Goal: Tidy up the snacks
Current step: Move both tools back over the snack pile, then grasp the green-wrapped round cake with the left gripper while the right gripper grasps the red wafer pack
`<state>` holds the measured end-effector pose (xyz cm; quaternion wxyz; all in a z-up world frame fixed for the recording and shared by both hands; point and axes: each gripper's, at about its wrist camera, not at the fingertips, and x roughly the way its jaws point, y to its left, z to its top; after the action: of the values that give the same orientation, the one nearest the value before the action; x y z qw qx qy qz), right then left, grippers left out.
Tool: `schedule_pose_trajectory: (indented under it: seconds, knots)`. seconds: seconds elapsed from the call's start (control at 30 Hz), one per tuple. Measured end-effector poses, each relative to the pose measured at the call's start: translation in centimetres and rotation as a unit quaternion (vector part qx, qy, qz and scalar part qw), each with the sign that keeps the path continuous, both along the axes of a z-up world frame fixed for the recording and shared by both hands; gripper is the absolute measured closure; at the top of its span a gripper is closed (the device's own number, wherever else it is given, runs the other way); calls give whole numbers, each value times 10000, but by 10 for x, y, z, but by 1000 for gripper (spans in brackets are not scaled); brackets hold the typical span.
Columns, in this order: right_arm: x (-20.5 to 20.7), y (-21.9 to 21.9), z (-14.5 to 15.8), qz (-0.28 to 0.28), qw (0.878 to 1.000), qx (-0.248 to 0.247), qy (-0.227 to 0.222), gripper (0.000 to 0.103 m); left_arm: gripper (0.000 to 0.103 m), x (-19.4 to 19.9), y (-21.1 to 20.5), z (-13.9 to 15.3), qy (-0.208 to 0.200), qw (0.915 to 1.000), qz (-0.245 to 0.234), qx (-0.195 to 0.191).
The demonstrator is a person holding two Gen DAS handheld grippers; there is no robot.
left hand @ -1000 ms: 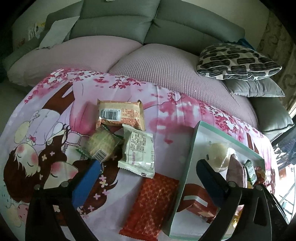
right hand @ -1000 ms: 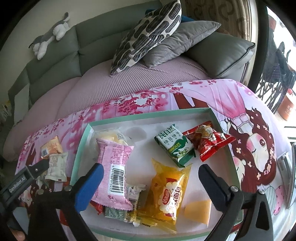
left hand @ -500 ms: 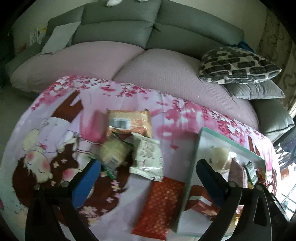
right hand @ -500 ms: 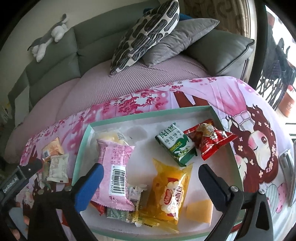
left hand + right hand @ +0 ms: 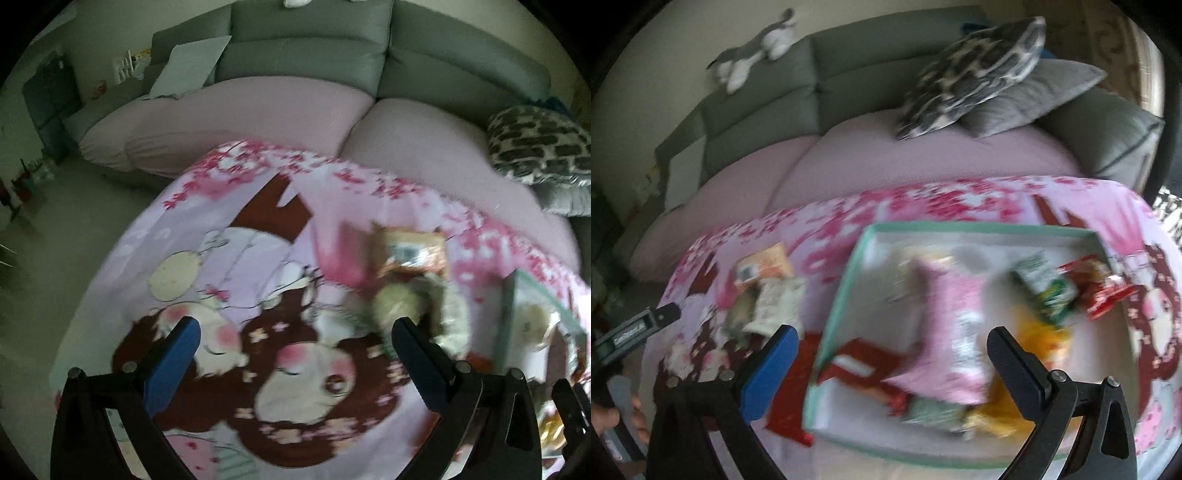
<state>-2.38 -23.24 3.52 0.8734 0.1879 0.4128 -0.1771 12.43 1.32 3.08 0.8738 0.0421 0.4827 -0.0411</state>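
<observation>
L tongs: mine, jaws wide apart, nothing btwn them; hanging over the cartoon cloth; frame blurry
R tongs: mine, also spread wide, empty; over the near-left part of the tray
Tray: mint-green rim, white floor, sits on the cloth-covered surface; R side of the cloth
In tray: pink pack mid, barcode up; green biscuit pack to its R; red wrapper just beside that, far-R corner area; yellow pack near side; red/white pack near-L corner; a few more small ones at near edge, too blurred to ID
Loose snacks: on cloth L of tray; orange pack farthest back, white pack just in front of it, touching/overlapping; greenish round one beside white pack; red flat pack lying against the tray's L wall
L cam: same pile seen at R of view, orange pack + round one, heavy blur; tray corner at far R edge
Hand: person's hand on L tool handle, low-L in R cam
Bkgd: grey sofa, patterned pillow on grey pillow, plush toy on sofa back
</observation>
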Motion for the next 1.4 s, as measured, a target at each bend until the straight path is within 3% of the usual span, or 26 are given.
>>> schedule_pose_trajectory:
  seconds: [0.3, 0.57, 0.83, 1.03, 1.17, 1.4]
  knots:
    - [19, 35, -18, 373, 9987, -140, 314, 0, 0, 9, 0, -19, 309, 9987, -210, -346]
    - [20, 44, -13, 435, 9986, -134, 254, 0, 0, 14, 3, -26, 397, 9981, -286, -379]
    - [14, 71, -26, 610, 9958, -65, 680, 4, 0, 9, 0, -32, 371, 9955, -645, 580]
    - [7, 85, -29, 718, 9938, -137, 837, 11, 0, 6, 11, -34, 495, 9926, -704, 858]
    - [3, 92, -30, 771, 9930, -105, 889, 16, 0, 6, 18, -50, 856, 9903, -804, 743]
    - [1, 103, -40, 818, 9908, -56, 1074, 17, 0, 6, 23, -69, 1229, 9839, -811, 1010]
